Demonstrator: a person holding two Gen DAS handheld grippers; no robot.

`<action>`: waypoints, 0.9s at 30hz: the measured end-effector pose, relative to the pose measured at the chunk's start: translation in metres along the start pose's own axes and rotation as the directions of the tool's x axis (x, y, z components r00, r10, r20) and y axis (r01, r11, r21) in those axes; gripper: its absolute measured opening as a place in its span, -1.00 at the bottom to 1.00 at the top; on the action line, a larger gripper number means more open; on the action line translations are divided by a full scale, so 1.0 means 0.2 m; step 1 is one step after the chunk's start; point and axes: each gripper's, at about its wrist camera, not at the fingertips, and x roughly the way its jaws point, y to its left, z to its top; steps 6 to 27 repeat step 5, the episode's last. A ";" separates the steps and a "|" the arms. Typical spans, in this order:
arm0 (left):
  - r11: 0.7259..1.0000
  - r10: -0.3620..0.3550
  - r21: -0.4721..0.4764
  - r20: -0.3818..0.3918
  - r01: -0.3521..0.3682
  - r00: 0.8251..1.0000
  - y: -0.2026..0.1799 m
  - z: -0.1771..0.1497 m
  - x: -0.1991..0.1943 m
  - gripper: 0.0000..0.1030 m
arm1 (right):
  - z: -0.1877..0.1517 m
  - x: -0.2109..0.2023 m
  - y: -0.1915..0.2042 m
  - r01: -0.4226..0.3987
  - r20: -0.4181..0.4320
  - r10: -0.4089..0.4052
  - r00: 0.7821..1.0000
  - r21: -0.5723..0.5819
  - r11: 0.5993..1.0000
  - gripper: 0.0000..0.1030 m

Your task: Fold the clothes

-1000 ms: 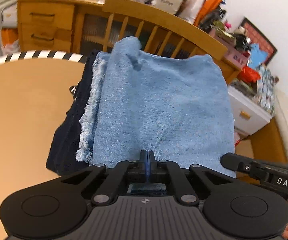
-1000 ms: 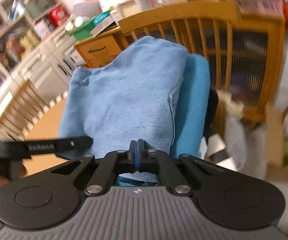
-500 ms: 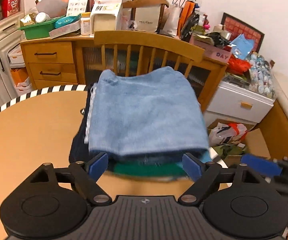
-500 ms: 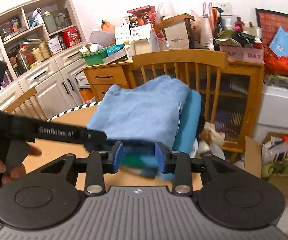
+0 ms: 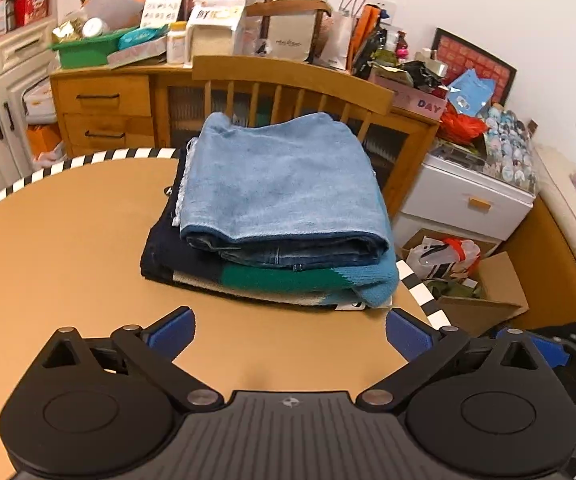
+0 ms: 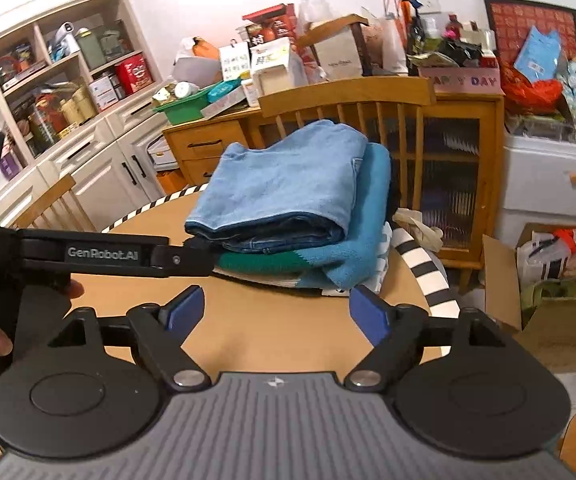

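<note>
The folded light-blue denim jeans (image 5: 284,184) sit atop a green-and-blue knit sweater (image 5: 300,280), 1 stack near the far right edge of my round tan table (image 5: 56,248). It lies straight ahead of both tools, fold edge facing me. My left gripper (image 5: 290,330) and right gripper (image 6: 276,310) are opening, nothing between them. A wooden chair (image 5: 292,80) and cluttered sideboard stand behind.

Two wrist fisheyes, angled down, near the shared clothes stack (image 5: 284,204) (image 6: 288,208).
</note>
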 end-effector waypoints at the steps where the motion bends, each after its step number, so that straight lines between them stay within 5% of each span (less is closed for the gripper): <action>1: 1.000 0.006 0.005 0.001 -0.006 1.000 0.00 0.00 0.00 1.00 | 0.00 0.00 0.01 0.000 -0.004 -0.001 1.000 -0.006 1.000 0.61; 27: 1.000 0.011 0.009 0.016 -0.011 1.000 -0.01 0.01 -0.02 1.00 | 0.01 0.00 0.01 -0.006 -0.014 0.006 1.000 0.001 1.000 0.62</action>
